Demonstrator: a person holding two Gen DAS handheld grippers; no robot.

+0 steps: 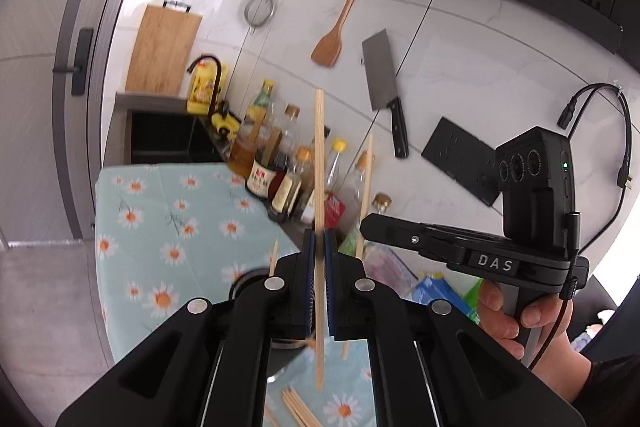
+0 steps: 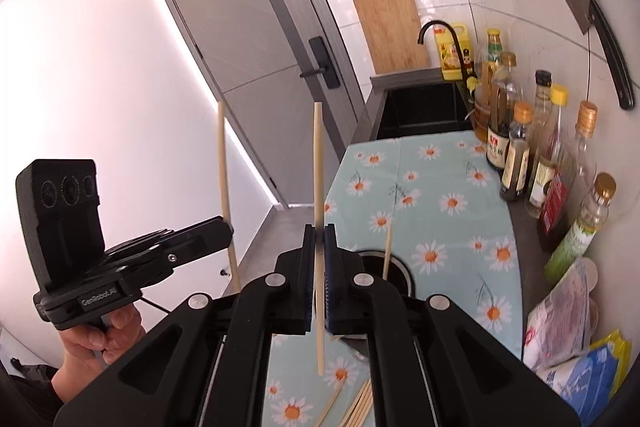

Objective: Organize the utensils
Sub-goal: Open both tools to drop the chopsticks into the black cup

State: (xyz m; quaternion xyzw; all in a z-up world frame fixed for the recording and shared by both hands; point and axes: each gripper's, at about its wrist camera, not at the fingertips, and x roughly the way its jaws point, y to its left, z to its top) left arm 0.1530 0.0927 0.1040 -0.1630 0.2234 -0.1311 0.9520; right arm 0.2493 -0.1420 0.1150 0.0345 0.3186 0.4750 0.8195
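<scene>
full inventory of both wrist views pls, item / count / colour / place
chopstick in left gripper: 1, pale wood, upright
chopstick in right gripper: 1, pale, upright
loose chopsticks: several, pale, on cloth
holder: 1, dark, one chopstick inside
tablecloth: 1, mint with daisies, counter
bottles: several, mixed, along wall
sink: 1, black, behind cloth
cutting board: 1, wood, against wall
cleaver: 1, grey, black handle, wall
spatula: 1, wood, wall
strainer: 1, metal, wall
left gripper: black, shut
right gripper: black, shut
</scene>
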